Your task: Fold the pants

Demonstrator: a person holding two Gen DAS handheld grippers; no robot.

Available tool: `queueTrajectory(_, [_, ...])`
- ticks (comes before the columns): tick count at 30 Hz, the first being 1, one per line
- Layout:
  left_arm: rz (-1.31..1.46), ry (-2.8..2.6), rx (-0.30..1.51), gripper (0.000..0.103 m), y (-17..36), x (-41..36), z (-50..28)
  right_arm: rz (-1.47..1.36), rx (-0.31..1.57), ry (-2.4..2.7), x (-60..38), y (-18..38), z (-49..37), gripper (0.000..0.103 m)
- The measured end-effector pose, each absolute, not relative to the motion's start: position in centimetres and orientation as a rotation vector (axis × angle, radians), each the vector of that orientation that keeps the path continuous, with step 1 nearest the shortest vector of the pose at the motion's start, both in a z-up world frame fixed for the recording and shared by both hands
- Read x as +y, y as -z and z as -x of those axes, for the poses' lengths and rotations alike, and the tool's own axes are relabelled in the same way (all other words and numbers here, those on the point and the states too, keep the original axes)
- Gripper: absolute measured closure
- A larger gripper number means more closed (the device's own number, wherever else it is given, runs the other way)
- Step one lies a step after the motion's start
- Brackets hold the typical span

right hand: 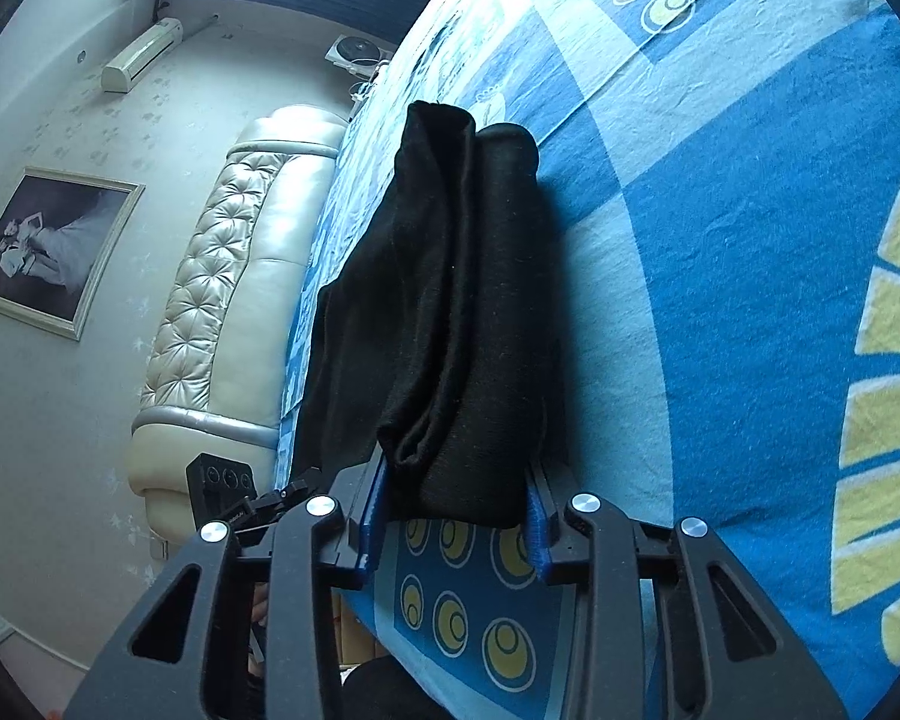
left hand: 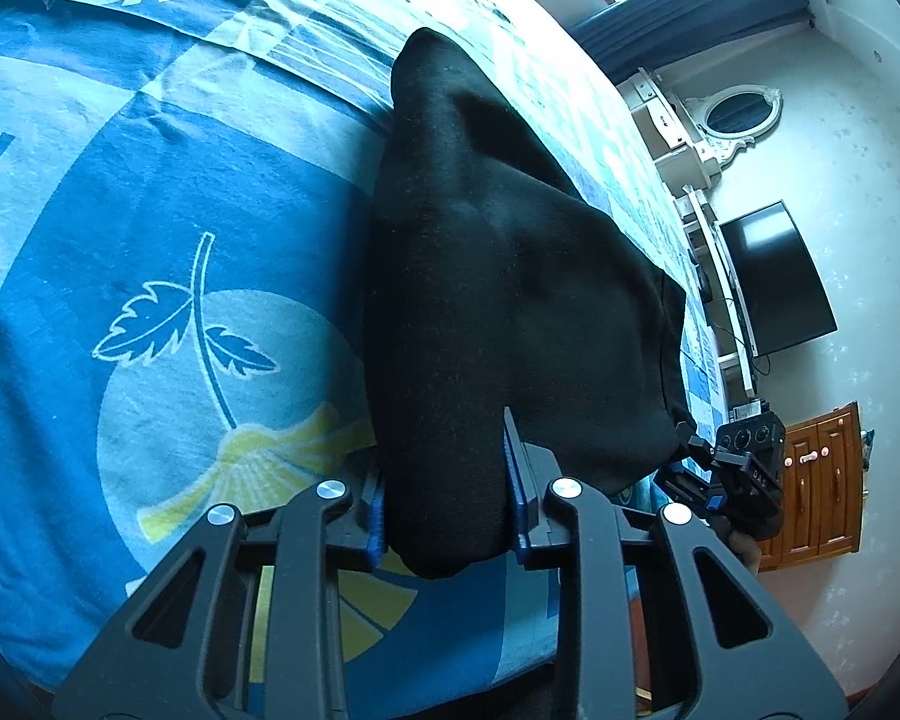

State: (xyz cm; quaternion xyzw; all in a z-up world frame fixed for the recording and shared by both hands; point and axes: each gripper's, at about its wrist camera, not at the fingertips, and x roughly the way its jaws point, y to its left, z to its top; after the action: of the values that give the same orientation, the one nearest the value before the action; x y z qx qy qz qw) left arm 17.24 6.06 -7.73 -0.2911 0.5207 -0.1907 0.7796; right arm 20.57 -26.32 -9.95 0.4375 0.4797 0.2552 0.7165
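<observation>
1. One pair of black pants (left hand: 510, 300) lies bunched lengthwise on the bed. In the left wrist view it runs from the lower centre of the frame to the upper centre; in the right wrist view (right hand: 450, 312) it does the same, showing two stacked folds.
2. The left gripper (left hand: 450, 504) clamps the near end of the pants. Its two blue pads press the cloth from both sides at the lower centre of the frame.
3. The right gripper (right hand: 456, 516) clamps another near edge of the pants. The cloth sits squeezed between its two blue pads at the lower centre of the frame.
4. Each gripper appears in the other's view: the right one at the lower right of the left wrist view, touching the garment's right corner, and the left one at the lower left of the right wrist view.
5. One blue patterned bedsheet (left hand: 150, 300) carries the pants. Open sheet fills the whole left half of the left wrist view and the whole right half of the right wrist view (right hand: 750, 300).
6. The bed edge runs just beside the pants on the opposite side in each view.
7. Beyond that edge: one padded headboard (right hand: 222, 312), one framed picture (right hand: 48, 246), one television (left hand: 774, 276), one wooden cabinet (left hand: 822, 480).
</observation>
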Motion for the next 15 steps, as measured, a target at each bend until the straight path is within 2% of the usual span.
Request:
queueTrajectory(9, [0.644,0.406,1.134,0.073,8.0,6.5,-17.0,-0.981,1.063,-0.573,-26.0,10.4,-20.9,0.066])
queueTrajectory(12, [0.670,0.404,1.129,0.062,8.3,6.7,-17.3,-1.003,1.057,-0.547,-26.4,10.9,-21.0,0.057])
queueTrajectory(14, [0.666,0.384,1.108,0.045,8.4,7.0,-17.3,-1.040,1.040,-0.560,-26.7,11.0,-20.8,0.050])
queueTrajectory(15, [0.672,0.381,1.100,0.041,8.3,7.1,-17.1,-1.064,1.029,-0.566,-26.9,11.0,-20.6,0.044])
